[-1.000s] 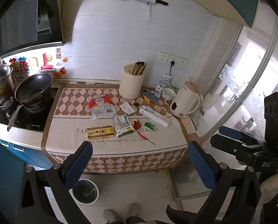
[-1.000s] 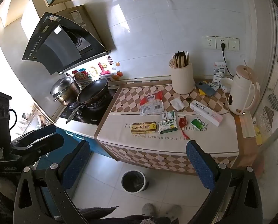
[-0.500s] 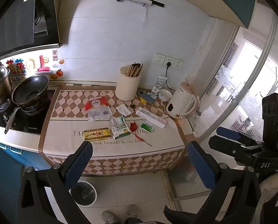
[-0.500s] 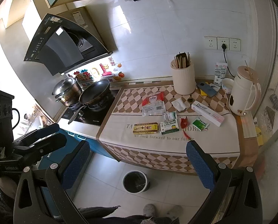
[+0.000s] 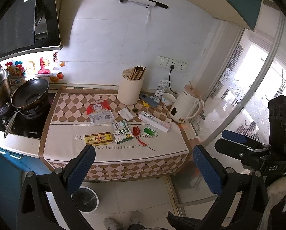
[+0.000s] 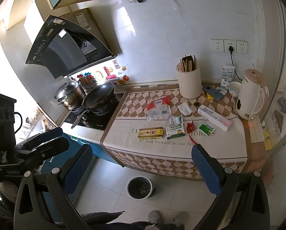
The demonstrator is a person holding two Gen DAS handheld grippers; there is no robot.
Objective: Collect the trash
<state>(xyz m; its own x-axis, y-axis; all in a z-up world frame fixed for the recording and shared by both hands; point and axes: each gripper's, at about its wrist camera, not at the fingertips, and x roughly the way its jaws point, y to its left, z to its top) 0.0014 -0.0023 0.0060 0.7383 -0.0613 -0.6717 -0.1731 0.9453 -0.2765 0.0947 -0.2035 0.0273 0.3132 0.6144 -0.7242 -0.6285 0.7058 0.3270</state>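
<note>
Kitchen counter (image 5: 66, 140) under checked cloth. Left tool (image 5: 143, 164) held back from counter edge, above floor, jaws spread wide, nothing between blue pads. Right tool (image 6: 141, 164) likewise wide open and empty.

Trash scattered mid-counter: yellow box (image 5: 98, 138) nearest front edge, green-and-white box (image 5: 122, 134) just beside it, red wrapper (image 5: 136, 130), green sachet (image 5: 150, 131), long white box (image 5: 154, 121), crumpled tissue (image 5: 126, 113), red-and-clear packet (image 5: 99, 112).

Small bin (image 6: 140, 187) on floor below counter front. White kettle (image 5: 185, 107) at right end.
</note>
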